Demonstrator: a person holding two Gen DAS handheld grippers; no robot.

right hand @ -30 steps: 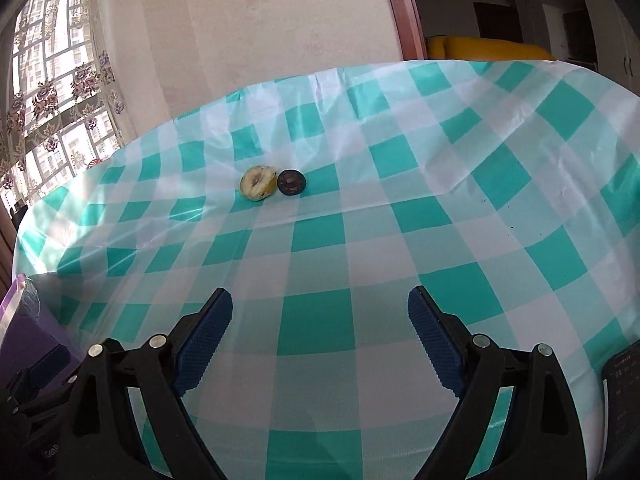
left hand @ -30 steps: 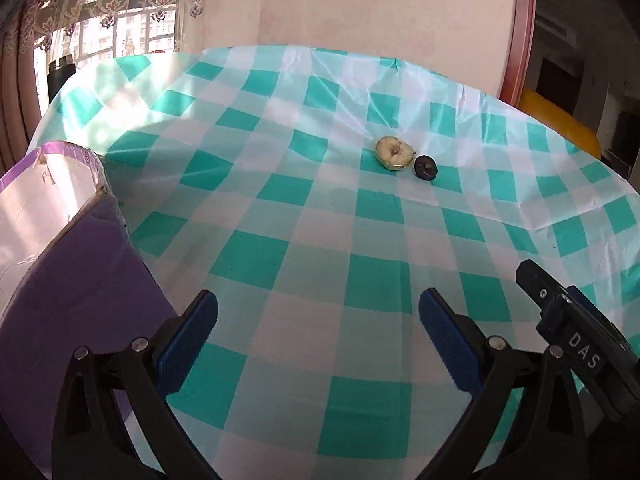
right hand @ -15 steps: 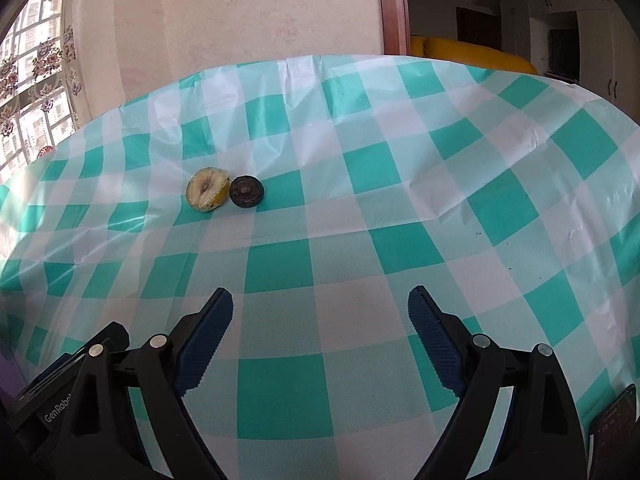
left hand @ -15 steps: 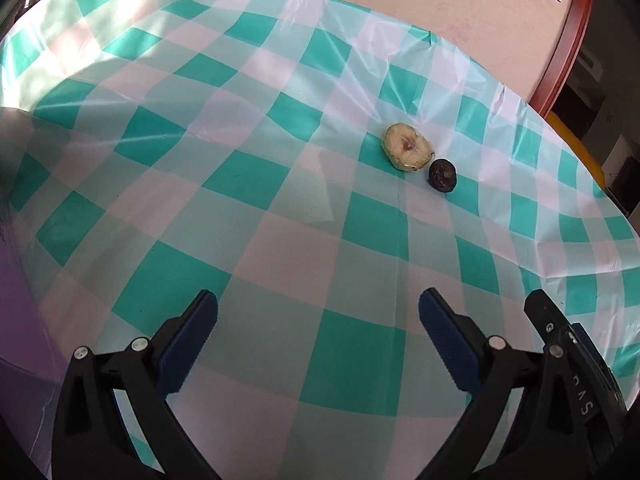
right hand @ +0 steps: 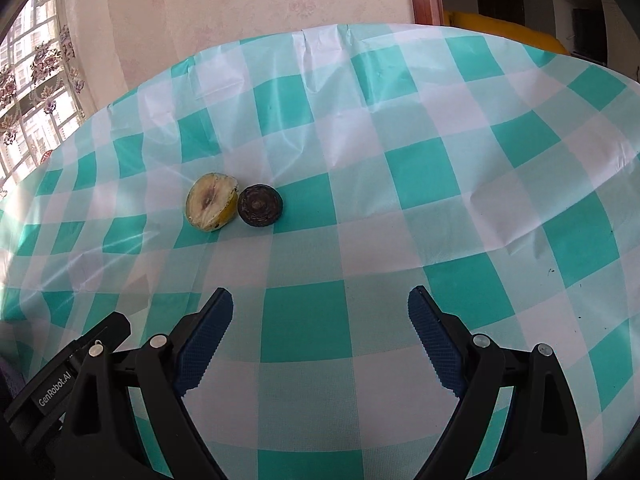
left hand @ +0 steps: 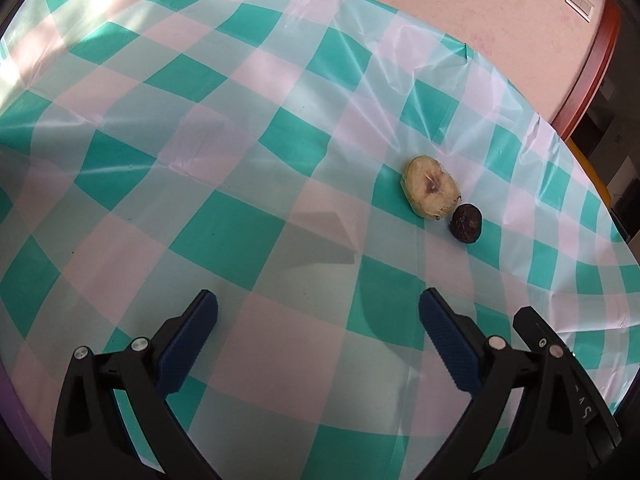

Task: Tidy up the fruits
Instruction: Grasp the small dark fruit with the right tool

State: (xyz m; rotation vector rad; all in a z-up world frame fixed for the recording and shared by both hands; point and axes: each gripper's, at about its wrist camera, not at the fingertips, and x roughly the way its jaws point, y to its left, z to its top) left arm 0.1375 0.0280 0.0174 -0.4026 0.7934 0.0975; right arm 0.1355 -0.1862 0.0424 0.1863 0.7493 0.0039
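Note:
A halved yellow fruit (left hand: 431, 193) lies cut face up on the green-and-white checked tablecloth (left hand: 200, 140), touching or nearly touching a small dark round fruit (left hand: 466, 223) on its right. In the right wrist view the same halved yellow fruit (right hand: 211, 207) and dark fruit (right hand: 260, 205) lie left of centre. My left gripper (left hand: 318, 320) is open and holds nothing; the fruits lie ahead of it and to the right. Nothing is between the fingers of my open right gripper (right hand: 320, 316) either; the fruits are ahead and to its left.
The cloth is wrinkled and drapes over the table's far edge (right hand: 320, 32) against a pink wall. A window with patterned curtains (right hand: 36, 80) is at the left. A doorway with a yellow object (right hand: 504, 28) is at the far right. A purple edge (left hand: 16, 420) shows at the lower left.
Both grippers have moved forward toward the two fruits, which look larger now. The purple box that filled the left wrist view's lower left has slid almost out of sight.

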